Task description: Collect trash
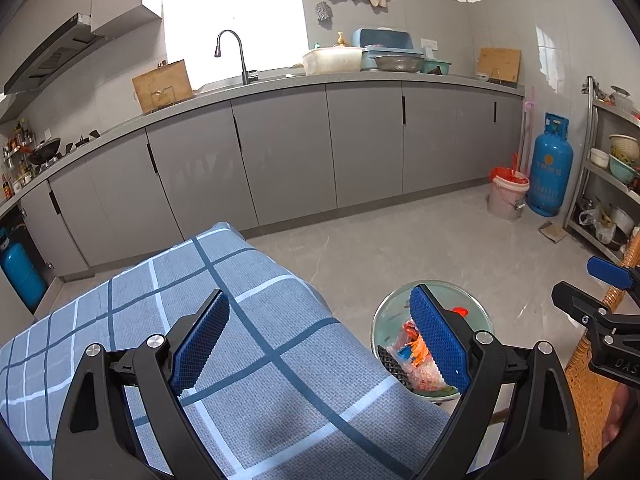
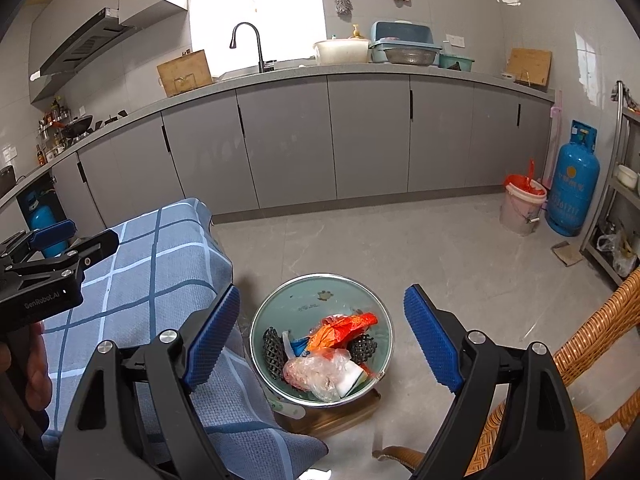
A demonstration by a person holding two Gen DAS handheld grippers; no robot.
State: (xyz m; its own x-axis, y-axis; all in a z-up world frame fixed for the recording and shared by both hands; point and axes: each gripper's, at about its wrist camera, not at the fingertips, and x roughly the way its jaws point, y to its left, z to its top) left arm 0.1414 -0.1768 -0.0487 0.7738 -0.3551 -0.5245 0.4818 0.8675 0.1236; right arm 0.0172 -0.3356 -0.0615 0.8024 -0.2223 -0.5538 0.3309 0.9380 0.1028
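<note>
A round metal-rimmed trash bin (image 2: 320, 288) stands on the floor beside the table. It holds trash: an orange-red wrapper (image 2: 344, 326), a clear plastic bag (image 2: 324, 372) and black foam netting (image 2: 274, 346). The bin also shows in the left wrist view (image 1: 390, 308). My right gripper (image 2: 320, 340) is open and empty, high above the bin. My left gripper (image 1: 320, 340) is open and empty above the table with the blue checked cloth (image 1: 248, 320), its right finger in front of the bin.
Grey kitchen cabinets (image 2: 360, 136) with a sink run along the back. A bucket with a red bag (image 2: 522, 206) and a blue gas cylinder (image 2: 572, 184) stand at the far right. A wicker chair (image 2: 592, 360) is at the right, a metal rack (image 1: 608, 176) behind it.
</note>
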